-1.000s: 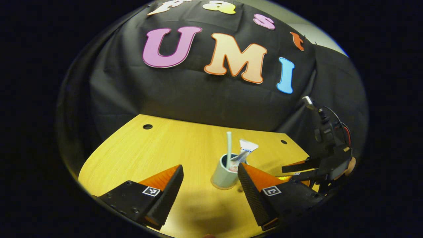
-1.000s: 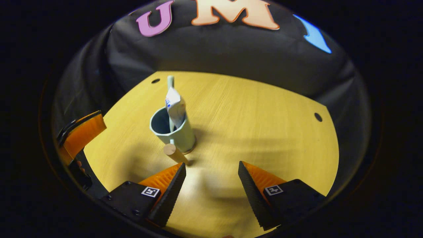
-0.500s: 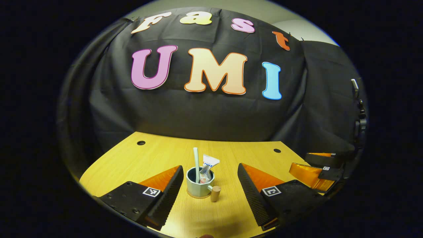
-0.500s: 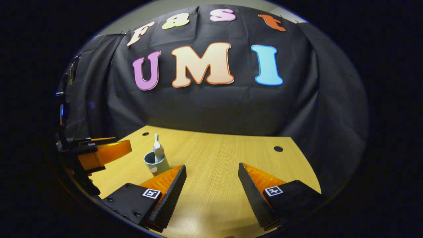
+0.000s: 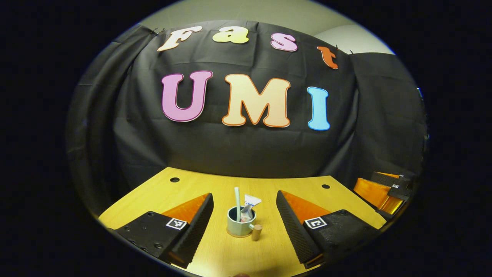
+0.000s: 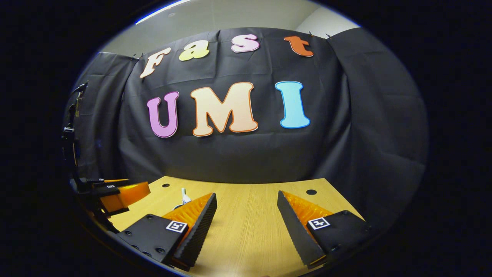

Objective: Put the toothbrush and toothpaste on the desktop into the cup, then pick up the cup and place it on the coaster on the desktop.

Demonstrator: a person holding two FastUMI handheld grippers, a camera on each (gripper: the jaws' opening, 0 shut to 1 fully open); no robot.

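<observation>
A pale green cup (image 5: 237, 227) with a wooden handle (image 5: 256, 232) stands upright on the wooden table (image 5: 184, 190). A thin tan coaster (image 5: 239, 236) shows under its base. The toothbrush (image 5: 237, 198) and the toothpaste tube (image 5: 250, 206) stand inside the cup. My left gripper (image 5: 244, 192) is open, with the cup farther off between its fingers and untouched. My right gripper (image 6: 246, 193) is open over bare table. In the right gripper view the top of the toothpaste tube (image 6: 185, 197) peeks out behind the left finger. Each gripper shows at the edge of the other's view, the right gripper (image 5: 381, 189) and the left gripper (image 6: 117, 192).
The table (image 6: 246, 231) has small round holes near its back corners (image 5: 175, 179) (image 5: 326, 186). The black cloth wall hangs right behind the table's far edge.
Both grippers have drawn back from the cup and tilted up. The cup looks smaller in the left gripper view and has slid behind the left finger in the right gripper view.
</observation>
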